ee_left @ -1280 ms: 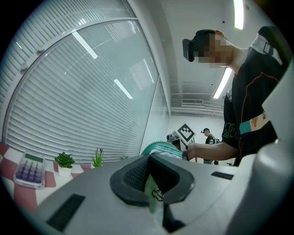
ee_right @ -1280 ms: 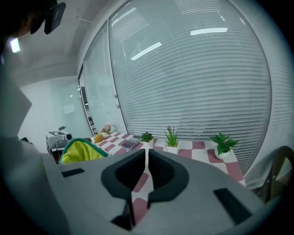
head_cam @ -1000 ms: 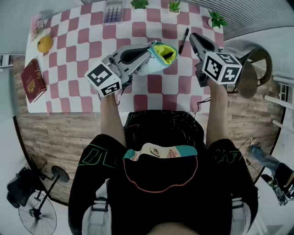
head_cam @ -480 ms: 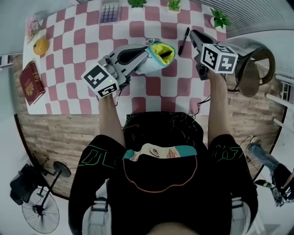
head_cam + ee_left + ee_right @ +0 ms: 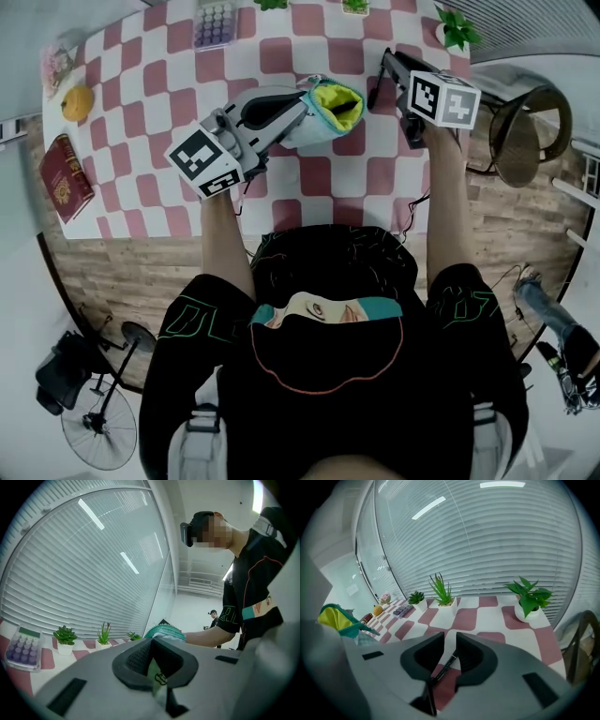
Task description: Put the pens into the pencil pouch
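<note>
Pen: the pen [image 5: 444,668] is black and lies on a pink square of the table [image 5: 317,176], right of the pouch [image 5: 317,120] and apart from it.
Pen, by view: the right gripper view shows it slanting through the gap between that tool's jaws. In the head view only a short dark stretch shows beside the tool's tip.
Right gripper: the right gripper [image 5: 450,635] tilts down over the pen. Its jaws are spread and have just been opening. The pen is between them, but the pads do not press it.
Pouch: teal, with a yellow lining. It is held up off the table with its mouth agape toward the right gripper.
Left gripper: the left gripper [image 5: 151,641] lies about level, its jaws pressed together on the pouch's fabric.
Pouch, by view: the left gripper view shows the pinched fabric and the teal rim past the jaws. Only the head view shows the open mouth and lining.
Table: pink-and-white checks. At the far edge are a calculator [image 5: 214,22] and three potted plants [image 5: 440,592].
Left end: an orange [image 5: 77,101] and a red book [image 5: 67,176].
Plants, by view: the head view clips them at its top edge, while the right gripper view shows them whole against the blinds [image 5: 497,541].
Floor: a chair [image 5: 527,137] stands past the table's right end.
</note>
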Action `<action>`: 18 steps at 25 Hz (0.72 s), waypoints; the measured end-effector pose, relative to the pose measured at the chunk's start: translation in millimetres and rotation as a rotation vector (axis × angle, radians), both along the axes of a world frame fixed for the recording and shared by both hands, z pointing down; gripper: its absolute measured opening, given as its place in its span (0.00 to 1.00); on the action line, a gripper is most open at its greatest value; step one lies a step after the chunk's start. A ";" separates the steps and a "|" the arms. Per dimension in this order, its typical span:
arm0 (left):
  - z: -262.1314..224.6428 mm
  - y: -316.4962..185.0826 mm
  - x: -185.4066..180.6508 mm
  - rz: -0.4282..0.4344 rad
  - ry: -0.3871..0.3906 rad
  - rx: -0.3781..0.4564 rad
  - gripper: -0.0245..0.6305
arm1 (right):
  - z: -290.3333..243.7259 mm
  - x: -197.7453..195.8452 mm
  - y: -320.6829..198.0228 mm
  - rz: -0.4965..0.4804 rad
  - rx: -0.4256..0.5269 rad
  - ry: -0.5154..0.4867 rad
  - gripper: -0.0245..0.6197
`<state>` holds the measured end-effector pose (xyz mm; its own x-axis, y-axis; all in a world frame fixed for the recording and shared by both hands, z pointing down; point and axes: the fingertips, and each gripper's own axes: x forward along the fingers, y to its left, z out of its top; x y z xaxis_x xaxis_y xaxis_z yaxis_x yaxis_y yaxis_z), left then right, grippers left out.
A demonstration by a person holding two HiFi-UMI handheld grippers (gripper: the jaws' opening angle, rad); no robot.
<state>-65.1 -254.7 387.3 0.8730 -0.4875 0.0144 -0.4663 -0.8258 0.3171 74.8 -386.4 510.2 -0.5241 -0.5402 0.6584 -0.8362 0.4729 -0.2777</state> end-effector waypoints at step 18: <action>11.2 -10.2 -0.2 0.065 0.036 -0.029 0.04 | 49.6 3.7 -14.6 0.104 -0.136 0.104 0.22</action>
<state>-65.3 -264.9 398.5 0.9031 -0.4295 -0.0047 -0.3997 -0.8444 0.3567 78.4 -401.0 559.8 -0.3954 -0.4901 0.7768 -0.9063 0.3459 -0.2431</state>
